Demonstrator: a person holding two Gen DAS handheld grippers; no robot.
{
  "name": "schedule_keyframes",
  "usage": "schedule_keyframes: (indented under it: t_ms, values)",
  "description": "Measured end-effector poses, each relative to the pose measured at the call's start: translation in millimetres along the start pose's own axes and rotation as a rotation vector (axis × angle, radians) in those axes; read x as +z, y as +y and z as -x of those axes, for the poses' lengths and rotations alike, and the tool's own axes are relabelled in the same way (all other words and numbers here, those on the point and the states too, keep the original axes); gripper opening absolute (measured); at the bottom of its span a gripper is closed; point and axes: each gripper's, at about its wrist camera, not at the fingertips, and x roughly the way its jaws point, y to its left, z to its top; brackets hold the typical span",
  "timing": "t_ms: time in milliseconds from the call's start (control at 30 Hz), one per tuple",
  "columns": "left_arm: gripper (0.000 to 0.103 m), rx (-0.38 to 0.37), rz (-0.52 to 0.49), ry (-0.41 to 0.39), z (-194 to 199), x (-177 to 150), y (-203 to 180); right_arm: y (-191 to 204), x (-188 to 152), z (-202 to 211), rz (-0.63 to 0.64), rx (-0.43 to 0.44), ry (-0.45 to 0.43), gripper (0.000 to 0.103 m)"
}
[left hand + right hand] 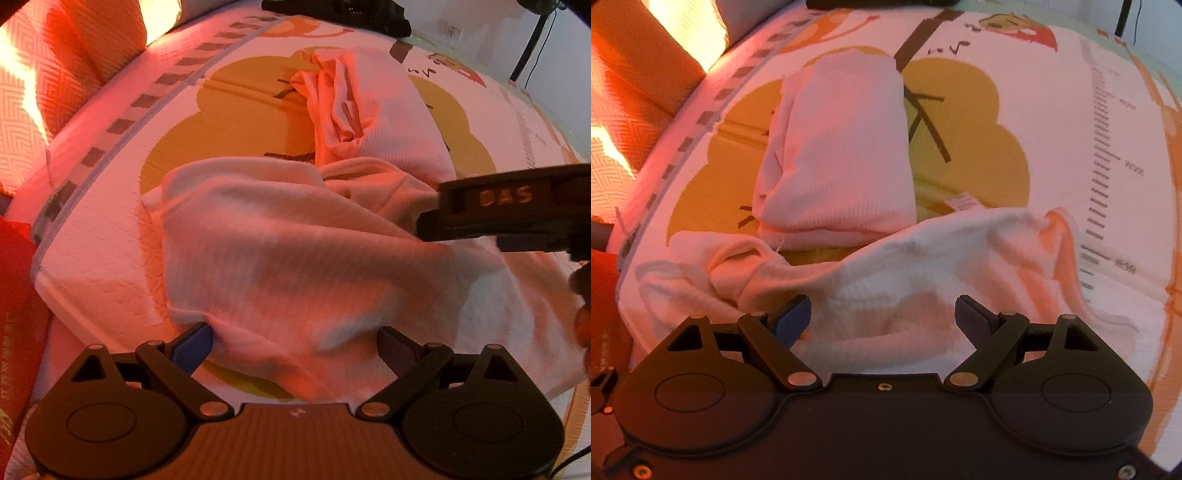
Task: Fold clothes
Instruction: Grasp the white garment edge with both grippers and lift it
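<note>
Hovering over a rumpled white knit garment (pixel 886 280), we hold both grippers pointed steeply down at a printed play mat (pixel 1052 147) spread across the floor. Our right gripper (pixel 882 317) stands wide open with nothing between its pads; loose cloth lies directly beneath and just ahead of it. Our left gripper (pixel 295 347) is spread equally wide, its pads bracketing the near fold of the same garment (pixel 280 258) without pressing on it, as far as the left wrist view shows.

What matters for the coming grasp, in our judgement, is this: the unfolded garment runs crosswise in front of us, its long axis left to right, so each hand sits over its own end. Its raised, ragged edge shows in the right wrist view and lies nearer our right hand. Beyond it, further up the mat, a folded white garment (pixel 838 147) rests with its long axis pointing away from us.

In the left wrist view the right gripper's body crosses the frame and bears the raised letters "DAS" (pixel 506 197). Along the mat's right edge runs a printed ruler scale (pixel 1102 147); its figures are too blurred to read.
</note>
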Motion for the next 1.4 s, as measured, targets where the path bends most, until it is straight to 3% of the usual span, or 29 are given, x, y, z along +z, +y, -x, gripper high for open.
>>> schedule_keyframes:
  t_ms: [33,67,100,167,267,367,500,900,1067,1267,1333,1367,1400]
  values:
    - [0.096,-0.004,-0.001,0.000,-2.1,0.9,0.1,1.1,-0.6,-3.8,0.003,0.001,0.002,0.080]
    - [0.093,-0.007,-0.001,0.002,-4.1,1.5,0.0,2.0,-1.4,-7.6,0.007,0.002,0.006,0.072]
    - [0.090,-0.009,-0.002,0.005,-5.8,1.9,-0.1,2.9,-2.2,-11.4,0.011,0.004,0.009,0.058]
    - [0.083,-0.022,0.002,0.013,-8.8,2.8,-0.2,3.9,-3.1,-19.0,0.013,0.016,0.023,0.040]
    - [0.074,-0.036,0.002,0.019,-11.5,3.7,-0.6,4.9,-3.9,-22.7,0.016,0.028,0.017,0.028]
    - [0.056,-0.050,-0.010,0.018,-9.7,4.2,-1.0,6.6,-3.9,-21.5,0.024,0.041,0.007,0.014]
    - [0.041,-0.069,0.001,0.021,-4.3,6.0,0.8,6.1,-2.8,-15.1,0.020,0.062,0.001,0.007]
    - [0.033,-0.024,-0.020,-0.055,37.8,26.8,27.9,16.9,17.2,39.6,-0.026,0.133,-0.101,0.004]
    - [0.033,0.046,-0.054,-0.104,57.6,46.5,40.7,24.3,36.3,71.0,-0.019,0.149,-0.164,0.003]
    - [0.041,0.129,-0.070,-0.055,50.5,64.2,55.9,26.4,51.6,70.9,-0.042,0.124,-0.181,0.003]
    - [0.042,0.150,-0.078,-0.031,44.0,64.5,57.7,25.4,52.7,61.5,-0.051,0.119,-0.164,0.009]
    - [0.047,0.157,-0.080,-0.026,42.1,63.4,58.4,24.2,52.7,57.0,-0.062,0.115,-0.153,0.022]
    - [0.052,0.164,-0.083,-0.026,40.9,61.6,58.6,22.5,52.4,52.9,-0.079,0.110,-0.142,0.043]
